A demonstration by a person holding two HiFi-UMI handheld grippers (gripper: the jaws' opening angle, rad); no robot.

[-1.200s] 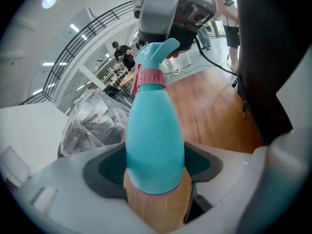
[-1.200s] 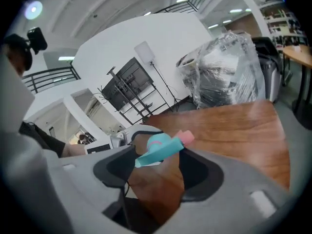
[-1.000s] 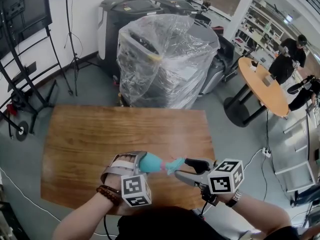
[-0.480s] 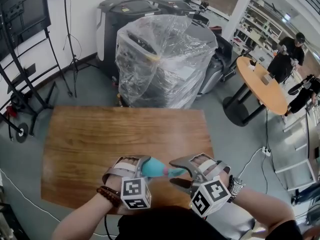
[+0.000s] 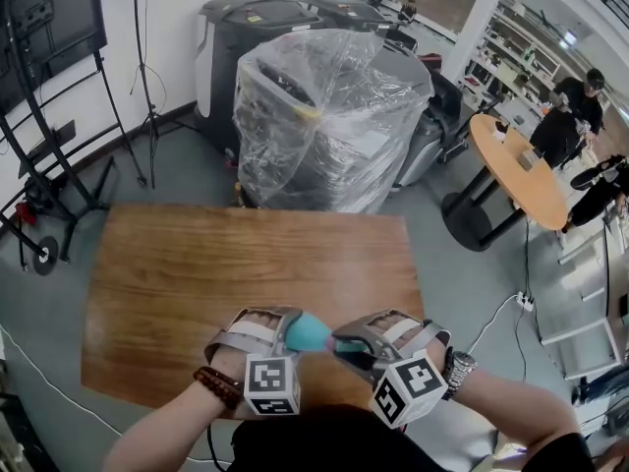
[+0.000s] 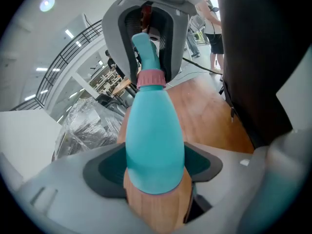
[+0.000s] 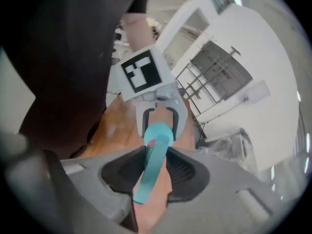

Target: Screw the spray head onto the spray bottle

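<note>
Status: your right gripper [image 7: 153,167] has just been closing, and its pads are now pinching the teal spray head [image 7: 151,175] from both sides, with nothing else between them. Your left gripper [image 6: 155,169] is clamping the belly of the spray bottle [image 6: 155,140], jaws standing wide around it.

Progress, as I'm reading it:
- The head is already sitting on the bottle neck, in line with the body. The pink collar [image 6: 151,78] is showing at the joint, just beyond the left pads.
- I'm not seeing the threads, so I can't say whether the collar is fully home. I'm judging you're mid-screw, with a fresh bite taken for a twist.
- What's left is turning until the collar seats, then setting the bottle down.

Pose:
- You're holding both grippers tip to tip, close to your body, over the near edge of the wooden table [image 5: 197,264].
- The bottle is hanging in the air between them, well clear of the wood, lying roughly across from your left hand [image 5: 248,330] to your right hand [image 5: 401,328].
- Both grippers are angling downward, with their marker cubes facing up toward you.
- The left is acting as the anchor and the right is placed to do the turning.
</note>
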